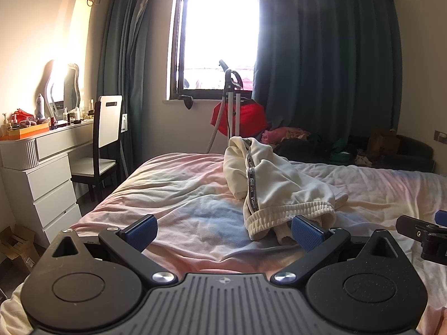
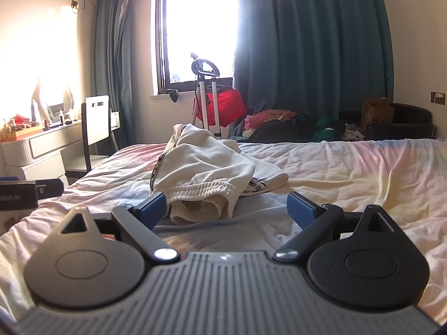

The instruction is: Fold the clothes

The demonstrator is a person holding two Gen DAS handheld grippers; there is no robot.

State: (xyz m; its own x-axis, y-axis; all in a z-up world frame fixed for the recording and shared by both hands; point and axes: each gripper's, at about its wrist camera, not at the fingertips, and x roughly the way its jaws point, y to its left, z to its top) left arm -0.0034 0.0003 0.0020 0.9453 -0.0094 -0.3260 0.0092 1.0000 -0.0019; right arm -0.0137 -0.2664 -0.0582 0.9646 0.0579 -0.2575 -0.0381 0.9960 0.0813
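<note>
Sweatpants (image 1: 275, 184) heaped; both grippers spread

- A bed (image 1: 173, 195) with a rumpled sheet in pale pink, blue and yellow fills the foreground.
- A white desk (image 1: 53, 145) with drawers stands at the left wall, crowded with bottles and small items, a wavy-framed mirror (image 1: 71, 89) on top.
- A chair (image 1: 106, 128) with a white back and dark frame sits against the desk.
- A bright window (image 1: 220, 36) is flanked by dark teal curtains (image 1: 329, 55).
- A garment steamer (image 1: 232, 95) stands below the window with a red item (image 1: 248, 120) hanging on it.
- Beyond the bed, mixed pink, green and dark clothing (image 2: 285, 124) is heaped, with a brown paper bag (image 2: 377, 111) on a dark seat.
- A cardboard box (image 1: 16, 243) lies on the floor beside the drawers.
</note>
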